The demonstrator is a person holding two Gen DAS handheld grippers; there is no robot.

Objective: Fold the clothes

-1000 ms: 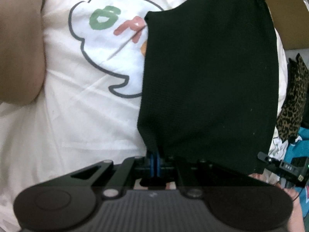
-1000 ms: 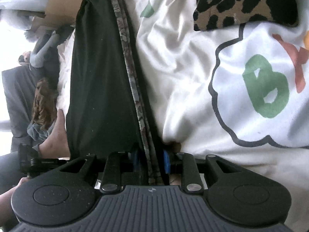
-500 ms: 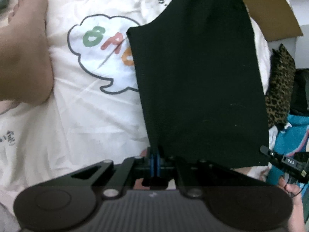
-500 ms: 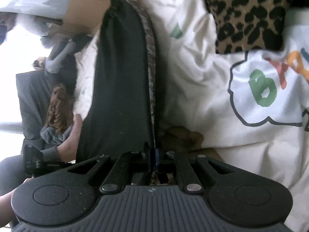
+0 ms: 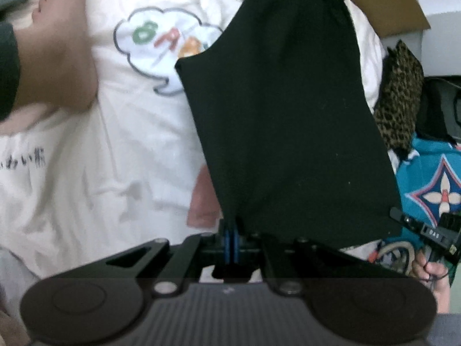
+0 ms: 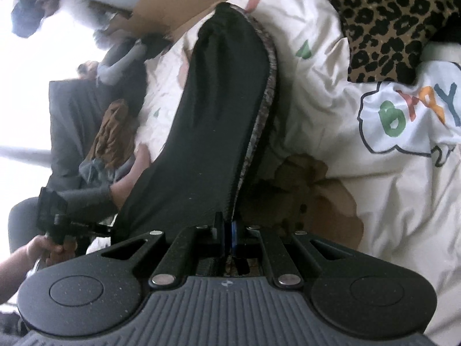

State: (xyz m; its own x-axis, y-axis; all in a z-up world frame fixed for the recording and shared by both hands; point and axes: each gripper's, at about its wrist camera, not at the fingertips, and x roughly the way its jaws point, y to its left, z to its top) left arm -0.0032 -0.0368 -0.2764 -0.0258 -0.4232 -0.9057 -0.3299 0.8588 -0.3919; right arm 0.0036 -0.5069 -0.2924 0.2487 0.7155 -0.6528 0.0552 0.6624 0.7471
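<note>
Left wrist view: the left gripper has its jaws pressed together on one lower corner of a black garment, which hangs stretched above a cream bedsheet printed with a cartoon speech bubble. A bare foot rests on the sheet at the left. At the garment's other lower corner the tip of the right gripper shows, held in a hand low at the right edge. A leopard-print cloth and a teal patterned fabric lie beside the bed.

Right wrist view: that same gripper pinches the garment at its edge, jaws shut on the fabric, with a grey patterned trim running up the right side of the cloth. The left gripper appears at the left, gripped by a hand.

The risk from here — each hold is only a thin bite near a corner, so a sharp tug or uneven lift could pull the cloth free on one side and let it swing into a heap. The far end is bunched, which may crease the fold if laid down as is.

A cardboard box stands beyond the bed; its contents cannot be seen.
</note>
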